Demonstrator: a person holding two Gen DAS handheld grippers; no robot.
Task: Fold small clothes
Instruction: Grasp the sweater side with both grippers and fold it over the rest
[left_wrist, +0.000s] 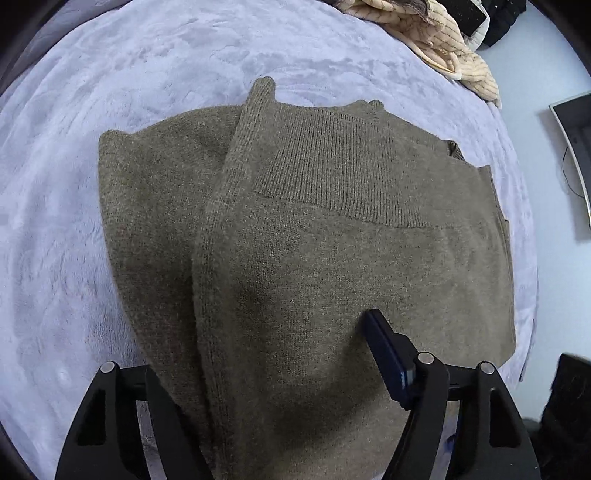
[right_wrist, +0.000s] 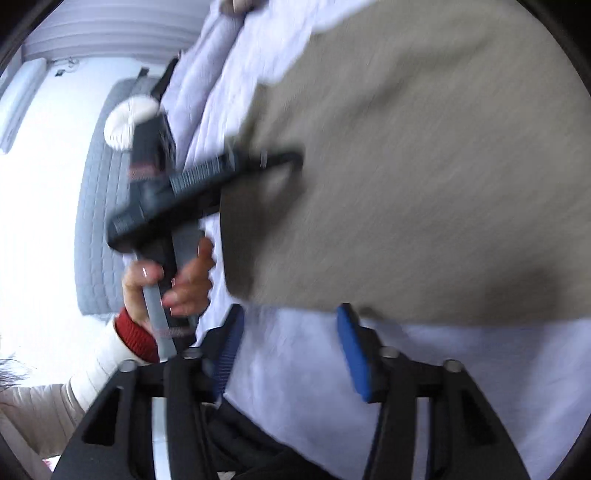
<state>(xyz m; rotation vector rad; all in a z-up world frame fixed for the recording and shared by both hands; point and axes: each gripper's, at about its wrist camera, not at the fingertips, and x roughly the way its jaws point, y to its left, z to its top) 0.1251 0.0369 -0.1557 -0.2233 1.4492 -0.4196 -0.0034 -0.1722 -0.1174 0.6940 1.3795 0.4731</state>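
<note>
An olive-brown knit garment (left_wrist: 314, 229) lies partly folded on a lavender fleece blanket (left_wrist: 110, 92). One half is laid over the other and the ribbed hem faces up. My left gripper (left_wrist: 280, 332) is shut on the garment's near edge; cloth drapes over its left finger, and only the blue pad of its right finger (left_wrist: 388, 350) shows. In the blurred right wrist view the garment (right_wrist: 424, 166) fills the upper right. My right gripper (right_wrist: 291, 325) is open and empty just short of its edge. The left gripper (right_wrist: 288, 158) and the hand holding it (right_wrist: 170, 280) show there, clamped on the cloth.
A cream corduroy garment (left_wrist: 436, 40) lies heaped at the blanket's far right. A monitor edge (left_wrist: 572, 155) and a dark object (left_wrist: 569, 391) stand off the blanket on the right. In the right wrist view a grey quilted surface (right_wrist: 99, 221) lies beyond the blanket (right_wrist: 295, 387).
</note>
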